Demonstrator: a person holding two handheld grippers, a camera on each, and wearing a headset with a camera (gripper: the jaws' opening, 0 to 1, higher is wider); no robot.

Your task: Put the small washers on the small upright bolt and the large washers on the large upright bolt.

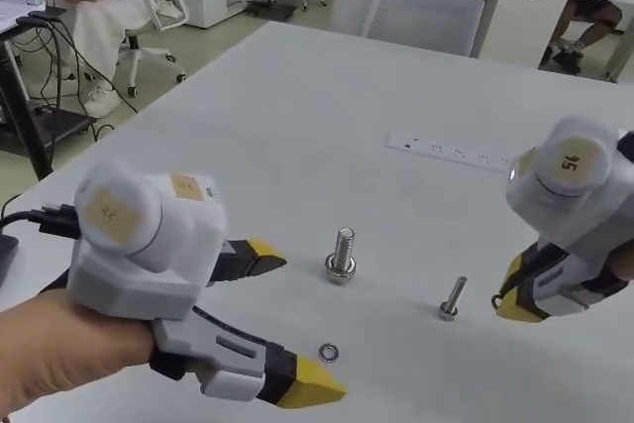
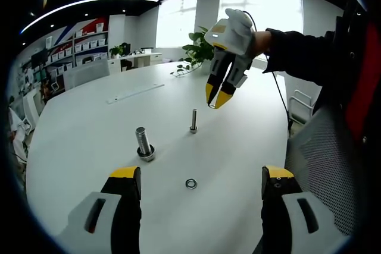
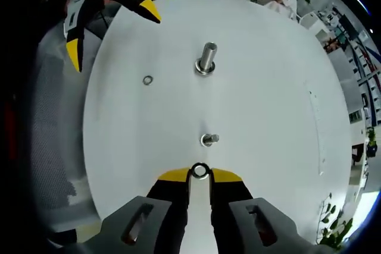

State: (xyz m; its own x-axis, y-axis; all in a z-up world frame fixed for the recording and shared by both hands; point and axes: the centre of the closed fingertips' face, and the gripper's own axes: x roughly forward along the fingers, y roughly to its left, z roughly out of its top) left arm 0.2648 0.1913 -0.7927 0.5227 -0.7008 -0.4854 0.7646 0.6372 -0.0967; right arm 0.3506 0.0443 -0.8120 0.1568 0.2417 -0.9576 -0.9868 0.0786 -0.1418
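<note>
The large bolt (image 1: 341,251) stands upright mid-table with a washer around its base. To its right stands the small bolt (image 1: 453,298). A loose washer (image 1: 328,352) lies flat in front of them. My left gripper (image 1: 295,326) is open, low at the left, its yellow tips either side of that loose washer (image 2: 191,183). My right gripper (image 3: 200,175) is shut on another washer (image 3: 200,165), pinched upright at the tips, just short of the small bolt (image 3: 209,140). Across the table hangs my right gripper (image 2: 216,97), above the small bolt (image 2: 193,121).
A white power strip (image 1: 451,151) lies farther back on the white table (image 1: 248,126). A grey chair (image 1: 406,12) stands at the far edge. A person sits at the back left, beside a desk with cables. The table's near edge runs close under my left gripper.
</note>
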